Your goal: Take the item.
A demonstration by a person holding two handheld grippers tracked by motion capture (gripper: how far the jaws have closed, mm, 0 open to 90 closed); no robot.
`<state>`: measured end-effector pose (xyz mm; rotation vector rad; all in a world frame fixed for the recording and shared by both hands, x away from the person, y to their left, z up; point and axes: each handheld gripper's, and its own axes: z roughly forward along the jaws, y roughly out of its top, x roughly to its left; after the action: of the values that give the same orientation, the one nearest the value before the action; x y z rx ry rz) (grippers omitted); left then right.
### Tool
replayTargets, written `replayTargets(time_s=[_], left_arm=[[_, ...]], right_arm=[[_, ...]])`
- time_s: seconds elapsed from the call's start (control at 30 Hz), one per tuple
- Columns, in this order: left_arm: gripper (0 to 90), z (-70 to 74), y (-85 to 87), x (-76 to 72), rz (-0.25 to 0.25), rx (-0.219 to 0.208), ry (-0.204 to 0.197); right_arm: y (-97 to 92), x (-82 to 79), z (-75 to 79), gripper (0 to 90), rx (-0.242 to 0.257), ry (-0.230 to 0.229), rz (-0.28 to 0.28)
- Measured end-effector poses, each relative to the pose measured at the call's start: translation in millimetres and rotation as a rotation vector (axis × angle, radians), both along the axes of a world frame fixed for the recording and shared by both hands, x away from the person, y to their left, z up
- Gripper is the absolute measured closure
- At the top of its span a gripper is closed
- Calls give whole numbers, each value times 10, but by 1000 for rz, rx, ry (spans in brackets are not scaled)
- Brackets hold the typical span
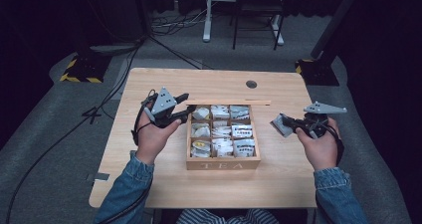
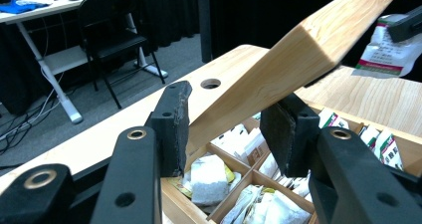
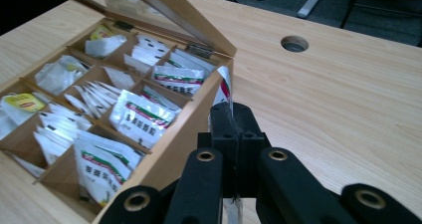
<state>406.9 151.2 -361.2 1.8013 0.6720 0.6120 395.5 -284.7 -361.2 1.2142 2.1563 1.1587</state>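
Note:
A wooden tea box (image 1: 223,164) marked TEA stands mid-table, its compartments full of tea packets. My left gripper (image 1: 185,113) is at the box's far left corner, shut on the edge of the raised lid (image 1: 229,103). In the left gripper view the lid (image 2: 308,40) runs up between the jaws of that gripper (image 2: 224,124). To the right of the box my right gripper (image 1: 291,126) is shut on a white tea packet (image 1: 281,126), held just above the table. In the right gripper view the thin packet (image 3: 225,87) is pinched edge-on in that gripper (image 3: 233,114), beside the box wall (image 3: 169,154).
The light wooden table (image 1: 149,184) has a round cable hole (image 1: 251,84) behind the box. Bare tabletop lies to the right of the box and in front of it. Beyond the table are a chair (image 2: 114,30), a white desk frame (image 1: 219,15) and floor cables.

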Motion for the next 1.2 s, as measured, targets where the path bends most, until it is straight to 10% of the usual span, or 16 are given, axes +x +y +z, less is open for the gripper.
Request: replayTargets(time_s=[1.2], left_arm=[[546,55,6,-55,-18,-21,-23]], right_arm=[[-435,409,-704,900,-15,175,-151]])
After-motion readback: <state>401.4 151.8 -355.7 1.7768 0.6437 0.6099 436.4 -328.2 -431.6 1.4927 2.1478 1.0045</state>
